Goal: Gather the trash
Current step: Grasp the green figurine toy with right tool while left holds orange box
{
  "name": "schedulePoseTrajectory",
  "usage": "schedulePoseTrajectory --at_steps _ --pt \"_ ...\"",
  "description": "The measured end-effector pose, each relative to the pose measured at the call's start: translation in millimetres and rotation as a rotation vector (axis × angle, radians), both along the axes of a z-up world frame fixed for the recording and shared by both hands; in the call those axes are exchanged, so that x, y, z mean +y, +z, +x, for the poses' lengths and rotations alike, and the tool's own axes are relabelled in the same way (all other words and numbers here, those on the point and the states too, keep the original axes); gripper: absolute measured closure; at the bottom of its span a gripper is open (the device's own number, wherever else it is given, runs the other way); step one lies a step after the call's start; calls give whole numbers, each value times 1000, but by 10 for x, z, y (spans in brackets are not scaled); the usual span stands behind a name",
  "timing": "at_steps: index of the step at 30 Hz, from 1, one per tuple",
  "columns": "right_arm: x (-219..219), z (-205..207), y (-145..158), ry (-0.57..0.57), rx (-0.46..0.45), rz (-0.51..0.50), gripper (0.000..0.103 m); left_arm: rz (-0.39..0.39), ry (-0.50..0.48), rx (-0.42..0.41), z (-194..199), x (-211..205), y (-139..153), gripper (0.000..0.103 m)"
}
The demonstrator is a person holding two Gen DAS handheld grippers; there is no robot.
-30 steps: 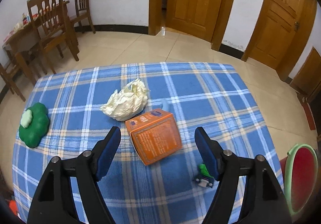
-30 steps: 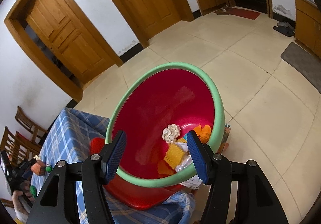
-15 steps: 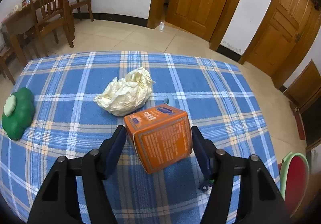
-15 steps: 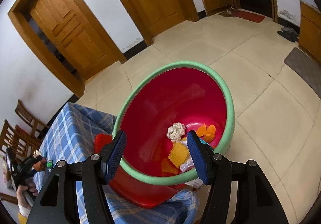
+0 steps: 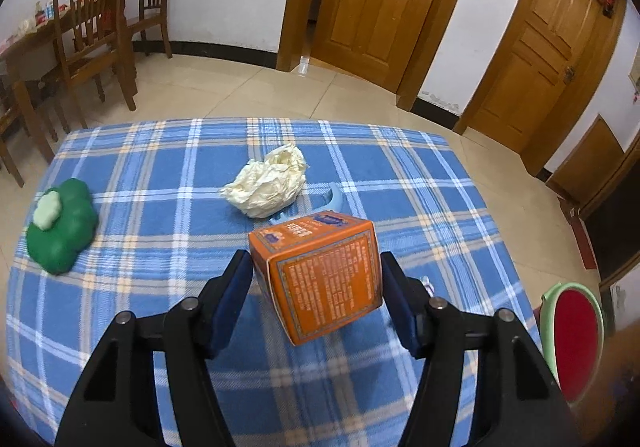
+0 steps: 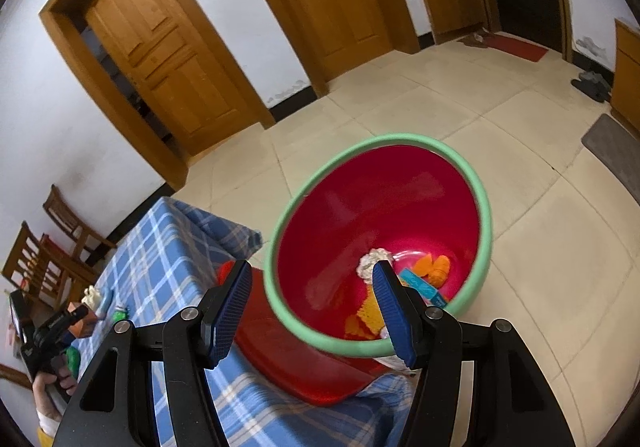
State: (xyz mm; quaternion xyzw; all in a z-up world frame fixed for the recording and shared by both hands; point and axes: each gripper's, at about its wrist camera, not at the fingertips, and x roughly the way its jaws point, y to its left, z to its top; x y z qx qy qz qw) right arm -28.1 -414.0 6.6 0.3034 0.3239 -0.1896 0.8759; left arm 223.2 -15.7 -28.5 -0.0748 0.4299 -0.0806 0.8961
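Pinching an orange box (image 5: 320, 279) between both pads, the left gripper (image 5: 316, 287) had it raised off the checked cloth (image 5: 160, 167), tilted, one corner toward the camera. Just beyond the box lay a crumpled cream paper wad (image 5: 266, 183), with a small pale blue piece (image 5: 334, 201) beside it; whether that blue piece counted as trash I could not tell. Far off to the gripper's left sat a green lump (image 5: 60, 225).

The right gripper (image 6: 312, 307) hung spread and empty over the red bin (image 6: 380, 243) with its green rim, which stood on the floor just past the table's corner. At the bin's bottom, ahead of the fingers, lay a pale wad, orange scraps and a blue-and-white packet.

As I judged it, the job was partway done: some rubbish was binned, the box was in hand but not yet carried across, and the paper wad remained on the cloth.
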Motion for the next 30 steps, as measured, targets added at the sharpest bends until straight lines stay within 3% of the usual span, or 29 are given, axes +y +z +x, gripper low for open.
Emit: schedulePoseTrajectory --at_steps 16,30 --pt "954 598 342 223 -34 -56 39 56 90 -94 -257 636 56 38" --pt "2046 1442 25 443 87 -100 39 -10 113 -95 -361 938 -143 38"
